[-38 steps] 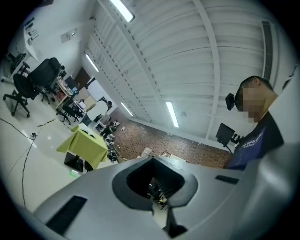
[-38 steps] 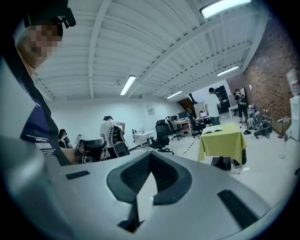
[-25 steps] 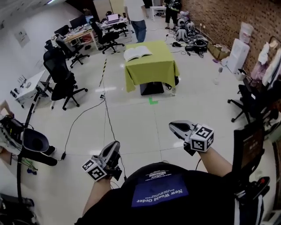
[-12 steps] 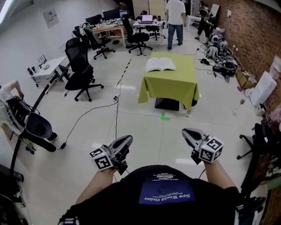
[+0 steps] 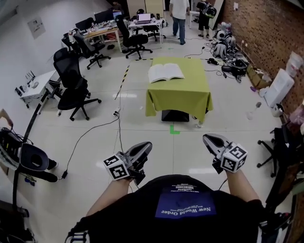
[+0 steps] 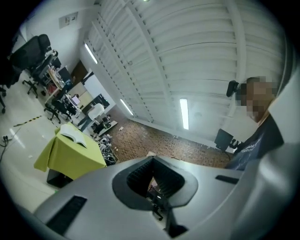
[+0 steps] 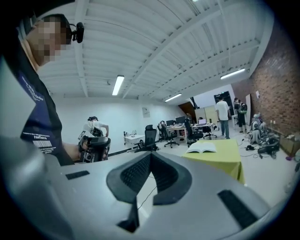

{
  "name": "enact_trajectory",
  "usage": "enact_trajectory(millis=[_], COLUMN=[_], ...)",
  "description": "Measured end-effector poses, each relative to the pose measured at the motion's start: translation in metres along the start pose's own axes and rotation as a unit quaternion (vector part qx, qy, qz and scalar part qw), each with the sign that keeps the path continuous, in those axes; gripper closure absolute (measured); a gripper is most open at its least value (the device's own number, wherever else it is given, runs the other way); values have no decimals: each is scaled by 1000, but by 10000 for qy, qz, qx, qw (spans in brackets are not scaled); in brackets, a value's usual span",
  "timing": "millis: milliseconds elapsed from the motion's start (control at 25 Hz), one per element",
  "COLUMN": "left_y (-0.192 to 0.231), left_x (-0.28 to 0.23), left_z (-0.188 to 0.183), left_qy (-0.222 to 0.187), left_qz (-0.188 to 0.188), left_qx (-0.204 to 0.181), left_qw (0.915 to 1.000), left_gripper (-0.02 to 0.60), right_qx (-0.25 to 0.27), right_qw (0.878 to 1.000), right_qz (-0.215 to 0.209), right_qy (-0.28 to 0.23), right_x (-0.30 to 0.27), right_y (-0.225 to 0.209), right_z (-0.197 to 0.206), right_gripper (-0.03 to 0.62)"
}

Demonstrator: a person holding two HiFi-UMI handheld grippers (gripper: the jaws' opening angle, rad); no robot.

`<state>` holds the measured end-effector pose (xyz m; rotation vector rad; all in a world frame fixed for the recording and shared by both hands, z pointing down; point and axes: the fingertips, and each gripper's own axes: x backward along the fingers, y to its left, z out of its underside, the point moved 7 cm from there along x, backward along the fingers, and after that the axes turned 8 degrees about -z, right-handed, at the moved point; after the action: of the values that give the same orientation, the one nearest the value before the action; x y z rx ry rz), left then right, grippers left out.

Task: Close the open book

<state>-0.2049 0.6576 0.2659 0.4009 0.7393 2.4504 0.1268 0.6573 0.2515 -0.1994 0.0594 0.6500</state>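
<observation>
An open white paper book [image 5: 165, 72] lies on the rear left part of a square table draped in yellow-green cloth [image 5: 183, 97], which stands mid-floor, ahead of the wearer. A dark box [image 5: 175, 115] sits under the table, and a green tape corner mark [image 5: 174, 129] lies on the floor just before it. A black mesh office chair [image 5: 73, 90] stands left of the table; a red brick wall [image 5: 266, 33] runs along the right. Behind the table stands a white-shirted person [image 5: 179, 12]. The left gripper [image 5: 145, 147] and the right gripper [image 5: 209, 139] sit side by side before the wearer's chest, well apart from the table.
</observation>
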Motion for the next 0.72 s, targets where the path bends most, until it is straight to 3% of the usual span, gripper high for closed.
enact_trajectory(millis=[320,520,720], left_y=[96,128,147], left_x=[-45,-66,-94], left_z=[-76,-103,-105], left_qy=[372,376,336], left_qz=[431,454,316], left_qx=[-188,-214,-180], left_qw=[9982,9980,9988], left_gripper=[575,575,575], right_qx=[-244,-163,-208], right_qw=[9974,9980,9984], right_qz=[590,550,457], right_qy=[-326,-262,-258], right_x=[-76,-109,-118], right_y=[-56,-81,-123], right_z=[-22,-33,-35], right_gripper=[609,609,609])
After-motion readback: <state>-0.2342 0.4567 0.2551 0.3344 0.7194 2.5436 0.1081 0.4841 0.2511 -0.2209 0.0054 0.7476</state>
